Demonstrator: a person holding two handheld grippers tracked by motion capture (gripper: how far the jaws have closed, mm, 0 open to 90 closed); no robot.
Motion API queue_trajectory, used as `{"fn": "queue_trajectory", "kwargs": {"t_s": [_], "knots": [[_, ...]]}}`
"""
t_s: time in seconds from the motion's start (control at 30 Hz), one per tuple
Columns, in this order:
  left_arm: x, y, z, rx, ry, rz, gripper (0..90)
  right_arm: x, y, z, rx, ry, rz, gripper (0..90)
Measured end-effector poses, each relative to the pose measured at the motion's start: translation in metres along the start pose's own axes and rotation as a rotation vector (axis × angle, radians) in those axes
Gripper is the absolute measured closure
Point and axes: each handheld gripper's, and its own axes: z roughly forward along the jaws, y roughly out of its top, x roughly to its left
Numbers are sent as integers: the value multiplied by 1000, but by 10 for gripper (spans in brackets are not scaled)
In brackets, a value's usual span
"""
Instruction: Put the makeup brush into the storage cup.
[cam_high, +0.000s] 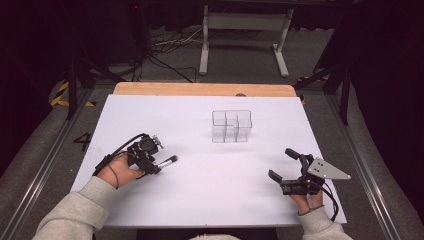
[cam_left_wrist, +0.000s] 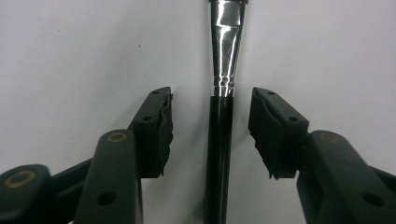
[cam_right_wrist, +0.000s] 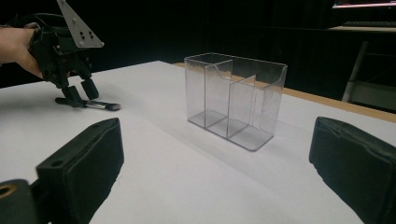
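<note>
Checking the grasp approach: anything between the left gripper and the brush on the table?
Nothing visible. The brush lies on the white table between the left gripper's jaws, with a gap on each side; the pads are not touching the handle yet.

The high view looks down and forward over the whole desk (cam_high: 200, 190), the left tool's camera sits close above the brush (cam_left_wrist: 219, 140), and the right tool's looks level across the desk, sharing the organizer (cam_right_wrist: 236, 100).

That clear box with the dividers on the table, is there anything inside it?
The clear box looks empty: its compartments show bare floor through the walls. The brush lies apart on the table, between the left gripper's jaws.
</note>
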Motion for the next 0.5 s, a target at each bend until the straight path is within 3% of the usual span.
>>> {"fn": "queue_trajectory", "kwargs": {"t_s": [0.13,0.5], "knots": [[0,0,-1,-5,-13,2,609,0,0,0,-2,-1,7,34],[-1,0,-1,12,4,17,737,0,-1,0,-1,4,10,35]]}}
